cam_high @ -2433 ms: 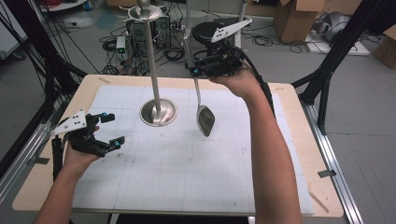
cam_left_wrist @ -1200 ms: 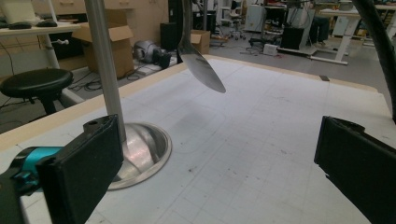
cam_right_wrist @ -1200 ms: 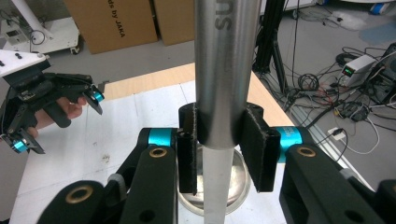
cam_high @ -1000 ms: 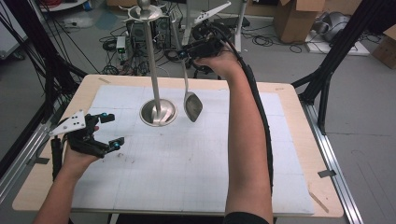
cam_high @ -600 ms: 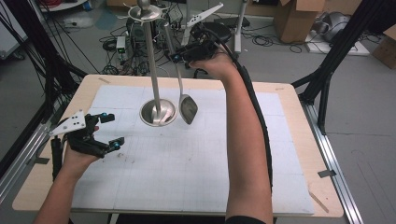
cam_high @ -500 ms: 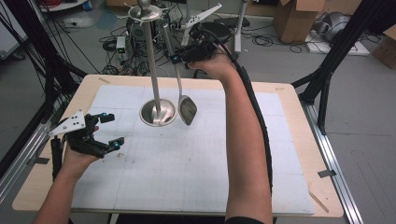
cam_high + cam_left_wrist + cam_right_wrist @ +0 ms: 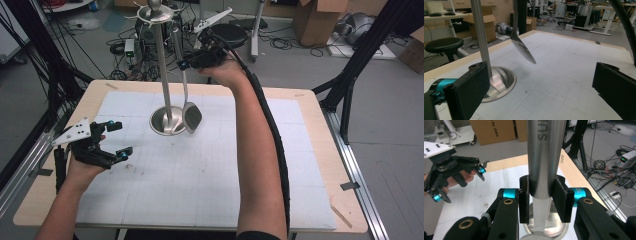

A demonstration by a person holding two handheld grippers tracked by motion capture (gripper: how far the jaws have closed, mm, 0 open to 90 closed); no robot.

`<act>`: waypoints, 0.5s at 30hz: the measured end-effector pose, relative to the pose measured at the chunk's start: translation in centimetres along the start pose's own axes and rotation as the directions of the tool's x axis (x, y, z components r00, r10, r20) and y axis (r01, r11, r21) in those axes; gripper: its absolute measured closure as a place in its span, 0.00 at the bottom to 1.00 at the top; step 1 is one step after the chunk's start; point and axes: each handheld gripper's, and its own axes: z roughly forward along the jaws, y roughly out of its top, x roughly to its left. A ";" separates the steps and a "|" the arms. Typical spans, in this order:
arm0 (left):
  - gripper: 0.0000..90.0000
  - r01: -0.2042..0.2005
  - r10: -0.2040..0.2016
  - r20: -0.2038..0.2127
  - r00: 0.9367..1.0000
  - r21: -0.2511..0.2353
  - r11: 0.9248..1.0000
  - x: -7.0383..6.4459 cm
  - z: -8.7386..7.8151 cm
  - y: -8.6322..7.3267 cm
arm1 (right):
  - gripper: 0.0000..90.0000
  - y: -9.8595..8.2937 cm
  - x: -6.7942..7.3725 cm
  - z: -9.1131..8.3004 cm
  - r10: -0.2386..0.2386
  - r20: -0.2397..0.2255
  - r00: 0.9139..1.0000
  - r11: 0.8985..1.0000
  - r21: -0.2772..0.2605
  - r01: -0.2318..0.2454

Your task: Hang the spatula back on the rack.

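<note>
Raised higher, right tongs (image 7: 186, 64) clamp the spoon (image 7: 191, 116) beside the stand (image 7: 165, 120); left tongs (image 7: 116, 139) apart.

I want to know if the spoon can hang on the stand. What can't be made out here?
- Spoon handle end: high view, too small, lost among the cables behind.
- Stand hooks: left gripper view, cut off by the top edge.
- Handle lettering: right gripper view, cut off after "SUS" by the top edge.

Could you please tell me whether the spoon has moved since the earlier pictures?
Yes. The spoon, held in the right hand-held gripper, has moved left, closer to the metal stand.
</note>
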 end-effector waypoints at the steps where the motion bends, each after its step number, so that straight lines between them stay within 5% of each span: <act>1: 0.02 0.001 -0.001 0.000 1.000 -0.001 1.000 0.0 0.0 0.0 | 0.76 0.0 0.0 0.1 0.000 0.002 1.000 1.000 -0.002 0.000; 8: 0.02 0.000 0.000 -0.001 1.000 -0.006 1.000 0.0 -0.1 0.1 | 0.51 -0.3 0.1 0.0 0.021 0.068 0.997 0.999 0.041 -0.024; 15: 0.02 0.004 -0.004 0.002 1.000 -0.001 1.000 0.0 0.0 0.0 | 0.49 -1.9 0.9 -1.2 0.008 0.056 0.998 0.999 0.033 -0.010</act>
